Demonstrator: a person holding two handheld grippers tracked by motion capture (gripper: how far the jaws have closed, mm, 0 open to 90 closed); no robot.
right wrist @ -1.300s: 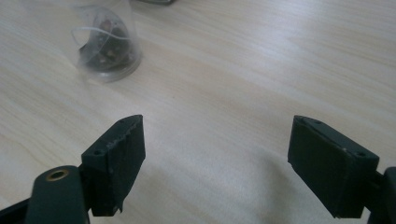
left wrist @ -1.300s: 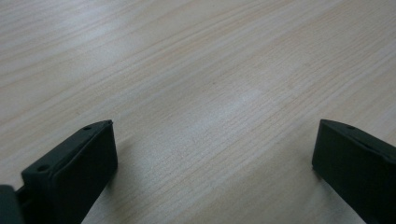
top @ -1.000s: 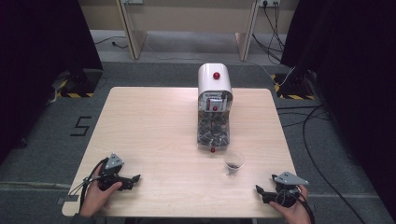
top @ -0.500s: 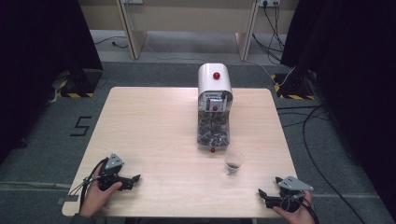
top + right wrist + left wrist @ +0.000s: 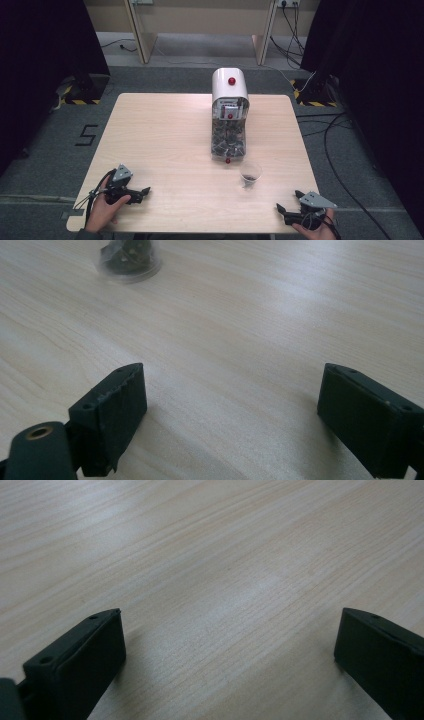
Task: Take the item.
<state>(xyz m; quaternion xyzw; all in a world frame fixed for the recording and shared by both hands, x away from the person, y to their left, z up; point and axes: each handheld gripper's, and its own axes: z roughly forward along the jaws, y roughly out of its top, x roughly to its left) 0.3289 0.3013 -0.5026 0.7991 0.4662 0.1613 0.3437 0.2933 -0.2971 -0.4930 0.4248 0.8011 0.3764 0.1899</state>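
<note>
A white dispenser [image 5: 230,87] with a red button stands mid-table, its clear lower part [image 5: 229,140] full of dark pieces. In front of it, slightly to the right, is a small clear cup [image 5: 250,174] with dark pieces inside; it also sits at the top of the right gripper view [image 5: 129,257]. My left gripper [image 5: 144,195] rests open at the front left, jaws wide over bare wood [image 5: 227,650]. At the front right my right gripper [image 5: 289,200] is open. Its jaws have just been opening, with nothing between them [image 5: 230,405], and the cup is well ahead of them.
The wooden table [image 5: 165,135] is bare to the left of the dispenser. Its front edge runs just behind both hands. Cables [image 5: 345,150] lie on the grey floor to the right, and table legs and dark curtains stand behind.
The right hand has slid a little toward the table's front edge, and its jaws look slightly wider. The left hand, the cup and the dispenser have not moved.
</note>
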